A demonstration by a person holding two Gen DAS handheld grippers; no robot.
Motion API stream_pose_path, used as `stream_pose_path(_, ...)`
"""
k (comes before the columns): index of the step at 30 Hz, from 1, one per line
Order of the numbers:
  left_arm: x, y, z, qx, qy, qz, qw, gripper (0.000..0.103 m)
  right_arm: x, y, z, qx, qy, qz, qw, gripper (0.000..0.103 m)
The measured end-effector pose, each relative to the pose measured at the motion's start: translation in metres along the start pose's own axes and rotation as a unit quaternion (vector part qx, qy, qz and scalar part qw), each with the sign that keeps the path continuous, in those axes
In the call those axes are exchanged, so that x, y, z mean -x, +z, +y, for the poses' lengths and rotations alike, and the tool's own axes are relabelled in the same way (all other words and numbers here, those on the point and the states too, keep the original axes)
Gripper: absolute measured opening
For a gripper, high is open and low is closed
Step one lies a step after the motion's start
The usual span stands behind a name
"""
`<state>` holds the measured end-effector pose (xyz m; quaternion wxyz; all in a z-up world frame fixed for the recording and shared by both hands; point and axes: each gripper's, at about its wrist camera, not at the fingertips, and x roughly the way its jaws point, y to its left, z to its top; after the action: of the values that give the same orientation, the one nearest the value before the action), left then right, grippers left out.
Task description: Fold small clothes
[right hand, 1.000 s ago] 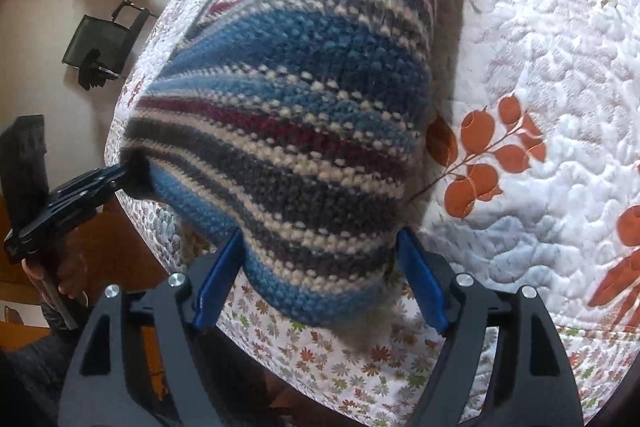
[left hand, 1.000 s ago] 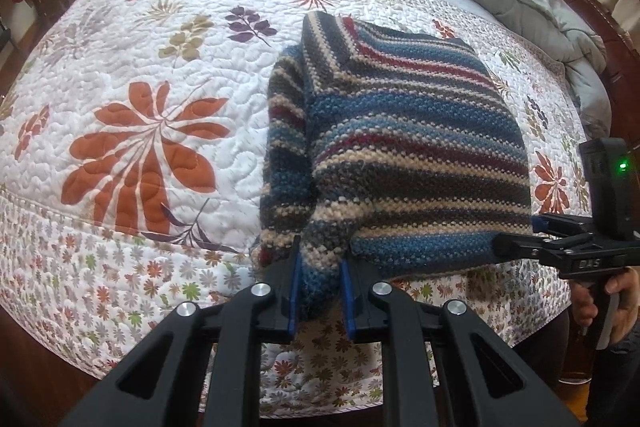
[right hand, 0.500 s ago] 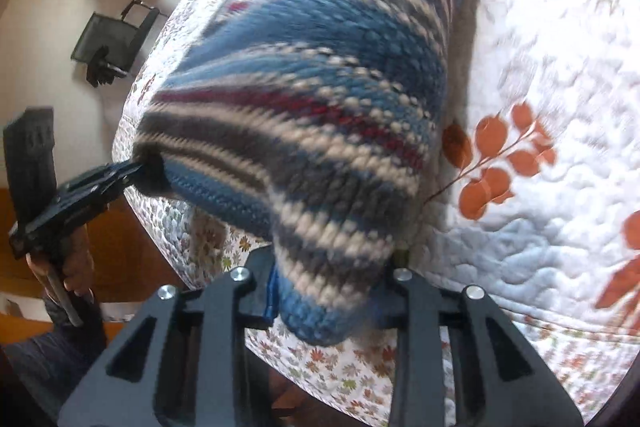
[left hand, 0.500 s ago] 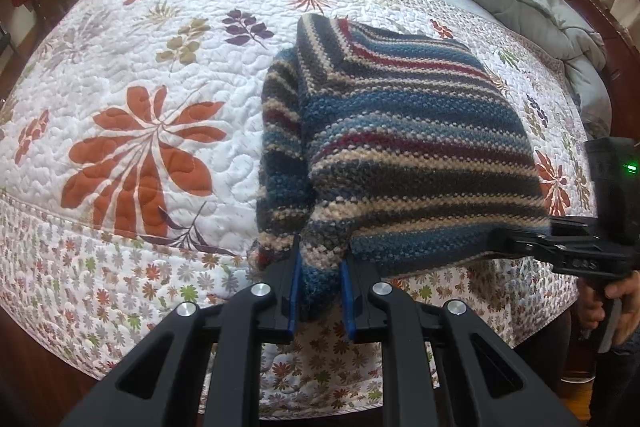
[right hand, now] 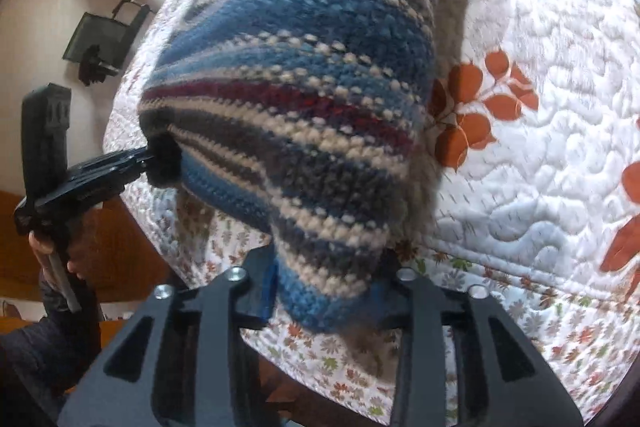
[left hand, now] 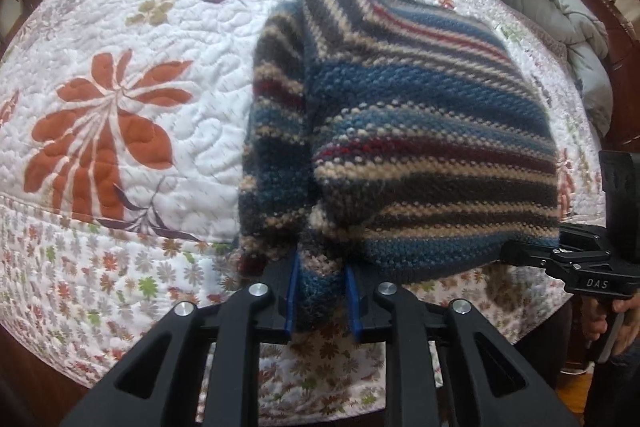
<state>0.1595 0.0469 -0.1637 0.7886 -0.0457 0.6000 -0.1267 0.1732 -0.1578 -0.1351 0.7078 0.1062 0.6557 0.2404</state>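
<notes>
Sweater [left hand: 420,147]: lying half-folded on the bed quilt [left hand: 120,87], near hem now lifting at 6 o'clock.
Right tongs [right hand: 324,291]: having just closed, now pinching the right hem corner.
Left tongs [left hand: 320,291]: still gripping the left corner, narrow.
Meaning: both corners being held, fold away toward 12 o'clock looking ready.

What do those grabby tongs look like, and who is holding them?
Both tongs are black plastic with cut-out arms, silver screws and blue pads on the fingers. The right tongs have "DAS" in white letters and a pistol-style handle. A bare hand grips it; the other hand has a dark sleeve.
</notes>
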Motion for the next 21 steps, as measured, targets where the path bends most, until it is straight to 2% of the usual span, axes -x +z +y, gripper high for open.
stream_pose_path(1, 0.008, 0.002, 0.002, 0.002, -0.005, 0.001, 1.0, 0.029, 0.007, 0.001, 0.002, 0.009, -0.012, -0.005, 1.0, 0.049)
stream_pose_path(2, 0.013, 0.003, 0.003, 0.004, -0.008, 0.0, 1.0, 0.037, 0.015, 0.002, 0.003, 0.018, -0.026, -0.013, 0.999, 0.056)
stream_pose_path(3, 0.022, 0.005, 0.007, 0.007, -0.002, -0.006, 1.0, 0.05, 0.027, 0.003, 0.005, 0.029, -0.035, -0.024, 0.999, 0.06)
stream_pose_path(4, 0.03, 0.006, 0.01, 0.009, 0.007, -0.013, 0.9999, 0.057, 0.033, 0.004, 0.006, 0.032, -0.037, -0.029, 0.998, 0.063)
stream_pose_path(8, 0.06, 0.023, 0.026, 0.034, 0.015, -0.047, 0.9982, 0.057, 0.06, 0.016, -0.003, 0.026, -0.033, -0.048, 0.998, 0.064)
stream_pose_path(11, 0.067, 0.058, 0.028, 0.032, 0.013, -0.065, 0.9973, 0.057, 0.064, 0.032, -0.011, 0.022, -0.051, -0.055, 0.997, 0.064)
stream_pose_path(15, 0.04, 0.117, 0.017, 0.019, 0.0, -0.045, 0.9988, 0.057, 0.062, 0.065, -0.022, 0.007, -0.042, -0.062, 0.997, 0.064)
stream_pose_path(17, 0.021, 0.135, 0.012, 0.013, 0.017, -0.034, 0.9992, 0.057, 0.06, 0.087, -0.03, -0.006, -0.041, -0.068, 0.997, 0.067)
stream_pose_path(21, -0.019, 0.17, 0.001, 0.009, 0.009, 0.005, 0.9999, 0.057, 0.048, 0.13, -0.053, -0.03, -0.026, -0.057, 0.998, 0.069)
